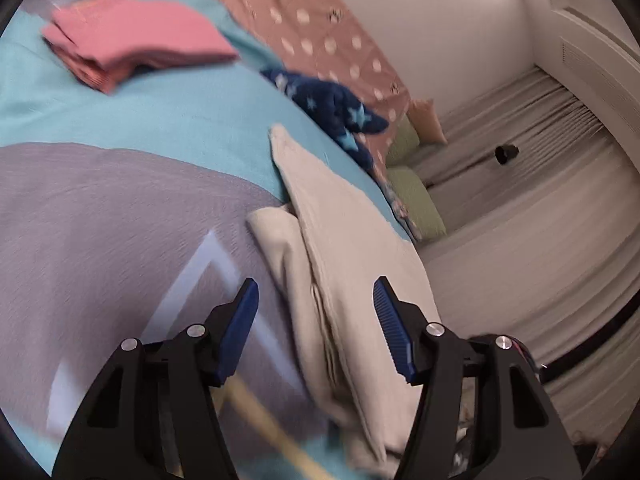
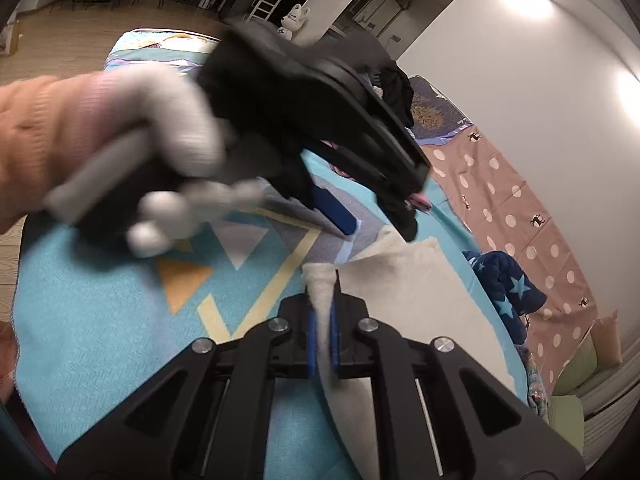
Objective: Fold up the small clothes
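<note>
A cream garment (image 1: 344, 248) lies partly folded on the blue and grey patterned bedspread (image 1: 120, 200). My left gripper (image 1: 316, 320) is open just above the garment's near part, with the fold between its blue pads. In the right wrist view my right gripper (image 2: 324, 320) is shut on a corner of the cream garment (image 2: 408, 292), which sticks up between the jaws. The left gripper's body (image 2: 320, 120), held by a gloved hand (image 2: 160, 136), is blurred above the bedspread (image 2: 100, 320).
A folded pink garment (image 1: 136, 44) lies at the far left of the bed. A dark blue star-patterned cloth (image 1: 332, 108) lies beside a brown polka-dot cover (image 1: 304, 28). Green and peach cushions (image 1: 412, 196) sit by the grey curtain (image 1: 520, 200).
</note>
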`<state>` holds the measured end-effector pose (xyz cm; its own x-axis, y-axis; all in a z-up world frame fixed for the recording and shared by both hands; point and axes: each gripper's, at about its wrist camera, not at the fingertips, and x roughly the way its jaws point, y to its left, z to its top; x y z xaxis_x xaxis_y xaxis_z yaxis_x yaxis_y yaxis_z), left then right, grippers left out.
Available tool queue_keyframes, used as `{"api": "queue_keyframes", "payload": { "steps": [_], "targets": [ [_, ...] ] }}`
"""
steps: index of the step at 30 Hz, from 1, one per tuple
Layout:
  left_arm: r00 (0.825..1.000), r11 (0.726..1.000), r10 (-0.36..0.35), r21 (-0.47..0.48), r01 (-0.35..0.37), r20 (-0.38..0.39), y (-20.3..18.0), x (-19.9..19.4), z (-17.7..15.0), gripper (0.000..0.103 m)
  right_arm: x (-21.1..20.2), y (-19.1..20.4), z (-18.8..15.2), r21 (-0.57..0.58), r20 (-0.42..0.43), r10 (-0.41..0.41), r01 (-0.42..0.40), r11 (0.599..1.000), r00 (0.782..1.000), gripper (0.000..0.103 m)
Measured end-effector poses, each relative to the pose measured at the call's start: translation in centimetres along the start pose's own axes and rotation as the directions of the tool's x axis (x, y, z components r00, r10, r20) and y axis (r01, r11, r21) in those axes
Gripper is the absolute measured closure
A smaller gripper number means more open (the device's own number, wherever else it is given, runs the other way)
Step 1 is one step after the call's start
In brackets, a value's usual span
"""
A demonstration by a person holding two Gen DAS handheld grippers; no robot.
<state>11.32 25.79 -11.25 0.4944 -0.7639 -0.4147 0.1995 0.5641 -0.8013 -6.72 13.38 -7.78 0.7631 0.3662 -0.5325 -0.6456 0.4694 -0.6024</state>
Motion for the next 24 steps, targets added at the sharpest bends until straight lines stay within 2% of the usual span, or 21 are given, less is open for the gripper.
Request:
{"api": "queue_keyframes", "payload": {
  "steps": [2,4,5,8,11,14,16,17,18,20,24],
  "targets": [
    [1.000,0.999,-0.030,-0.015,0.030,-0.007,0.3,1.4,1.4,0.047,0.1,0.0,0.1,-0.002,-0.003,-0.005,0.005,1.000,1.000,0.098],
    [1.000,1.000,-0.016,-0.019,0.016,0.010,0.0,2.1,2.6,0.093,0.4,-0.3,0.3,0.024,-0.008,0.008,-0.008,1.000,1.000,0.098],
    [0.999,1.000,-0.005,-0.015,0.006,0.033,-0.1,2.0,3.1,0.097,0.2,-0.5,0.4,0.050,-0.009,0.023,-0.022,0.998,1.000,0.098],
    [0.985,0.998,0.027,0.043,-0.035,0.170,-0.7,0.1,3.9,0.102,-0.3,-0.9,0.7,0.084,-0.002,0.045,-0.045,0.995,0.999,0.098],
    [0.985,0.995,0.096,-0.011,-0.096,0.143,1.2,0.4,3.5,0.103,0.6,-0.3,0.1,0.068,-0.027,0.081,-0.079,0.995,0.996,0.098],
    [0.986,0.996,0.084,-0.017,-0.083,0.141,1.3,-0.5,2.9,0.103,0.1,-0.4,-0.1,0.079,-0.009,0.080,-0.079,0.994,0.997,0.096],
    [0.986,0.997,0.072,0.002,-0.073,0.150,0.5,-1.7,2.7,0.086,-0.5,-0.8,-0.2,0.112,0.010,0.110,-0.110,0.988,0.994,0.092],
    [0.986,0.997,0.075,0.005,-0.076,0.150,0.2,-2.2,2.6,0.058,-0.9,-1.3,-0.4,0.138,0.015,0.131,-0.132,0.982,0.991,0.089],
    [0.985,0.996,0.084,0.016,-0.088,0.150,-0.3,-2.7,2.4,0.047,-1.2,-1.4,-0.5,0.153,0.017,0.138,-0.139,0.978,0.990,0.085],
    [0.988,0.995,0.080,0.055,-0.087,0.130,-1.1,-3.0,1.8,0.043,-2.2,-2.0,-1.0,0.169,0.021,0.127,-0.129,0.977,0.992,0.077],
    [0.998,0.995,0.063,0.078,-0.061,-0.026,-1.4,-0.9,-0.1,0.028,-3.4,-2.3,-2.2,0.182,-0.006,0.108,-0.105,0.978,0.994,0.061]
  ]
}}
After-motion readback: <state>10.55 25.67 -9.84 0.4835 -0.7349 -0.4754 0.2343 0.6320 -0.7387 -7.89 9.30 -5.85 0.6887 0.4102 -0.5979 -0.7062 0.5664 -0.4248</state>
